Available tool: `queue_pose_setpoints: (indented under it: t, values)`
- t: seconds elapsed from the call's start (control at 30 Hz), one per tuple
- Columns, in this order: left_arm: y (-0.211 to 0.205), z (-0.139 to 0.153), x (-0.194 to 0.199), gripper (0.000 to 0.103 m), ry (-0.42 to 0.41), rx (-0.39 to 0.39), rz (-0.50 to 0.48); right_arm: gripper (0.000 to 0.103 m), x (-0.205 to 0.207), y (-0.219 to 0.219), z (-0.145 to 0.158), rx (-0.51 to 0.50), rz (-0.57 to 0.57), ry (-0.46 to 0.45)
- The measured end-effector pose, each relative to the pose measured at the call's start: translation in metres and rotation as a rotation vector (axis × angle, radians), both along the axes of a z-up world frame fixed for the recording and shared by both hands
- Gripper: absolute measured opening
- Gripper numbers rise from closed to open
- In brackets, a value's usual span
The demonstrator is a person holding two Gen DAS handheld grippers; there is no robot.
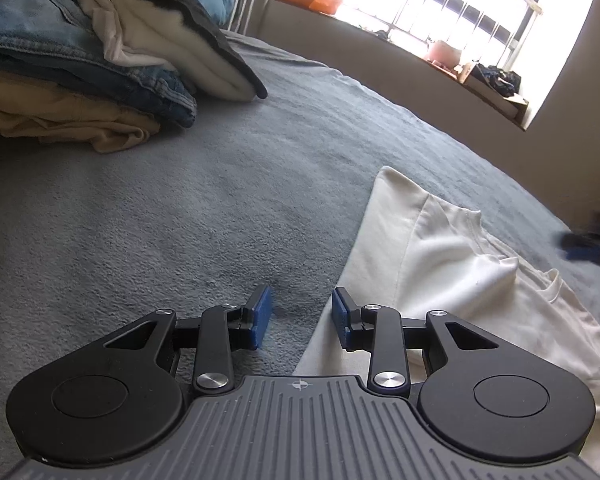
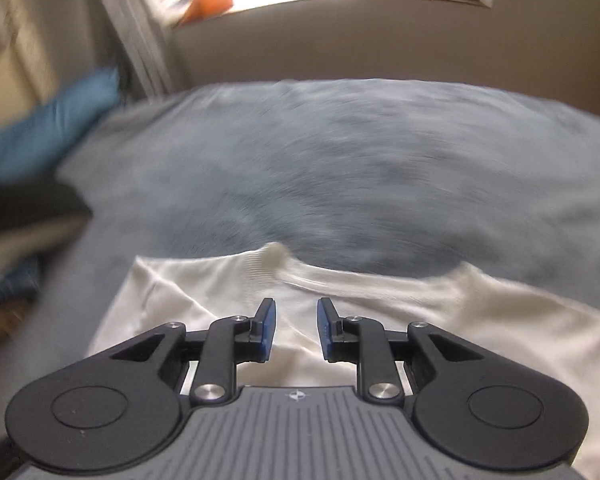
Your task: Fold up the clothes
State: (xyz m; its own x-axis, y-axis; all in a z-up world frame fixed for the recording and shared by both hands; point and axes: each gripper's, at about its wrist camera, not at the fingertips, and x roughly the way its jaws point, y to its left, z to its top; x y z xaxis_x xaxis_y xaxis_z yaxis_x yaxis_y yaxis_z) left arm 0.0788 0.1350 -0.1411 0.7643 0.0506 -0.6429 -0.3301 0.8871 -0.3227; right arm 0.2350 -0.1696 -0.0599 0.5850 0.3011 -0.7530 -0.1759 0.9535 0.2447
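While both jaws stand parted and empty, left gripper (image 1: 301, 322) hangs by the white T-shirt (image 1: 440, 256) edge, right gripper (image 2: 297, 328) above it. Shirt lies on the grey blanket (image 1: 180, 208): light, limp; best pinched at hem or shoulder. Folded pile (image 1: 80, 80) beyond.

A bed (image 1: 180, 220) covered by a grey-blue blanket (image 2: 360, 160). Directly on it lie a white T-shirt (image 1: 440, 272), spread partly folded near the front edge, and a pile of folded clothes (image 1: 80, 80) well apart at the far left.
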Motion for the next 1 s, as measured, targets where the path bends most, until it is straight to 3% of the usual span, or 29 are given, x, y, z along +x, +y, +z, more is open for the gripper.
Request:
queue_pose_setpoints:
  t: [0.17,0.3,0.4,0.5,0.63,0.73,0.83,1.0]
  values:
    - [-0.001,0.005,-0.003,0.033,0.008,0.025,0.005,0.036,-0.06,-0.1,0.023,0.2,-0.207,0.06]
    - [-0.01,0.011,-0.009,0.033,0.006,0.071,-0.02,0.04,-0.107,-0.163,0.004,0.293,-0.391,0.13]
    - [-0.03,0.018,-0.014,0.033,-0.015,0.142,-0.116,0.041,-0.12,-0.19,-0.024,0.346,-0.491,0.201]
    - [-0.064,0.023,-0.02,0.033,-0.031,0.24,-0.306,0.041,-0.125,-0.208,-0.048,0.379,-0.567,0.248]
    - [-0.115,0.022,-0.027,0.033,-0.024,0.406,-0.556,0.041,-0.116,-0.213,-0.055,0.283,-0.558,0.223]
    - [-0.142,0.02,-0.026,0.033,-0.048,0.512,-0.655,0.041,-0.108,-0.213,-0.062,0.237,-0.543,0.228]
    - [-0.158,0.017,-0.017,0.033,-0.065,0.587,-0.706,0.041,-0.105,-0.214,-0.069,0.254,-0.532,0.232]
    - [-0.175,0.004,0.0,0.033,-0.052,0.643,-0.77,0.035,-0.098,-0.208,-0.071,0.226,-0.47,0.22]
